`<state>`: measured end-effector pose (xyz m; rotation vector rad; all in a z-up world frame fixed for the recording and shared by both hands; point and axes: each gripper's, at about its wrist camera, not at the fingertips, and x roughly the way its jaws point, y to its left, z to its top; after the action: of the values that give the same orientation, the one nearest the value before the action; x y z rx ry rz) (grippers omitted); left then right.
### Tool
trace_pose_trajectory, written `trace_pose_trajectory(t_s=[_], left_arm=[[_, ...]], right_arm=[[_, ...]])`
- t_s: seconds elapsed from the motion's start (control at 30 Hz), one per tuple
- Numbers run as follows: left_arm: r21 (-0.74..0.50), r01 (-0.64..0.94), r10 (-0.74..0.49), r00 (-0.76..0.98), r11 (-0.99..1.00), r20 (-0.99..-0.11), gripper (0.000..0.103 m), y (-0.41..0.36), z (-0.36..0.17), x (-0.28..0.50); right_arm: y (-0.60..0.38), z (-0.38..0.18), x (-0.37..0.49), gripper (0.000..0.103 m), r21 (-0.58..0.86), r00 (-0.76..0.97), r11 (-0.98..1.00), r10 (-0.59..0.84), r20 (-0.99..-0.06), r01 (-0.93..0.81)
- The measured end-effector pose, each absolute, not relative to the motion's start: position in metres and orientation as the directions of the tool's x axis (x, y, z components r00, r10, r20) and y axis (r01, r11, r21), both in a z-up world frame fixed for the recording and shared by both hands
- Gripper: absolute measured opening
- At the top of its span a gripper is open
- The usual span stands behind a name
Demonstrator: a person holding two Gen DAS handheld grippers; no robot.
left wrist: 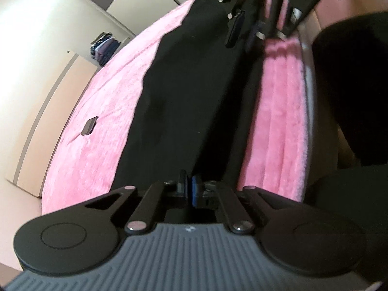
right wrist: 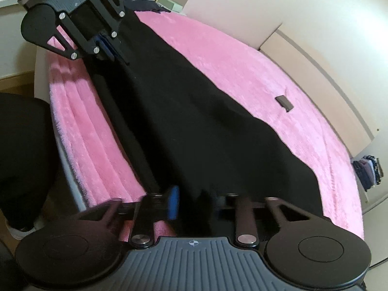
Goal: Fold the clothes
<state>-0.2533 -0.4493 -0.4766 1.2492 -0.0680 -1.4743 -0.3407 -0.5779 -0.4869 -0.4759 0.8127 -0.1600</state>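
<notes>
A black garment [left wrist: 194, 92] lies stretched along the near edge of a pink blanket [left wrist: 97, 121] on a bed; it also shows in the right wrist view [right wrist: 194, 121]. My left gripper [left wrist: 189, 189] is shut on one end of the garment's edge. My right gripper [right wrist: 196, 203] holds the other end, with cloth between its fingers, and it appears open wider than the left. Each gripper shows in the other's view: the right gripper [left wrist: 242, 31] at the top, the left gripper [right wrist: 109, 48] at the upper left. The edge between them is lifted and taut.
A small dark flat object [left wrist: 89, 126] lies on the blanket, also in the right wrist view [right wrist: 284, 103]. A stack of folded clothes [left wrist: 104, 48] sits at the far bed edge by a wardrobe. The person's dark-clad legs [right wrist: 21, 145] stand beside the bed.
</notes>
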Motion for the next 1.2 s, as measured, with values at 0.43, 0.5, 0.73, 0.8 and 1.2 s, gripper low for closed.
trace_pose_trajectory(t_s=[0.43, 0.5, 0.73, 0.8, 1.2], left_arm=[[0.649, 0.679, -0.73, 0.242, -0.343, -0.639, 0.002, -0.44, -0.491, -0.265], [0.638, 0.695, -0.72, 0.25, -0.333, -0.648, 0.005, -0.436, -0.486, -0.261], [0.591, 0.765, -0.689, 0.284, -0.256, -0.666, 0.008, -0.416, -0.459, -0.244], [0.587, 0.775, -0.694, 0.292, -0.232, -0.659, 0.008, -0.417, -0.451, -0.244], [0.549, 0.795, -0.78, 0.165, -0.256, -0.603, 0.026, -0.551, -0.427, -0.291]], right_arm=[[-0.563, -0.494, -0.355, 0.002, -0.509, 0.676, 0.859, -0.341, -0.653, -0.059], [-0.566, -0.491, -0.36, 0.011, -0.498, 0.68, 0.867, -0.349, -0.645, -0.027], [-0.61, -0.468, -0.427, 0.066, -0.393, 0.656, 0.873, -0.48, -0.582, 0.29], [-0.636, -0.463, -0.449, 0.066, -0.358, 0.613, 0.835, -0.549, -0.567, 0.417], [-0.783, -0.475, -0.52, 0.066, -0.059, 0.386, 0.583, -0.607, -0.694, 0.811]])
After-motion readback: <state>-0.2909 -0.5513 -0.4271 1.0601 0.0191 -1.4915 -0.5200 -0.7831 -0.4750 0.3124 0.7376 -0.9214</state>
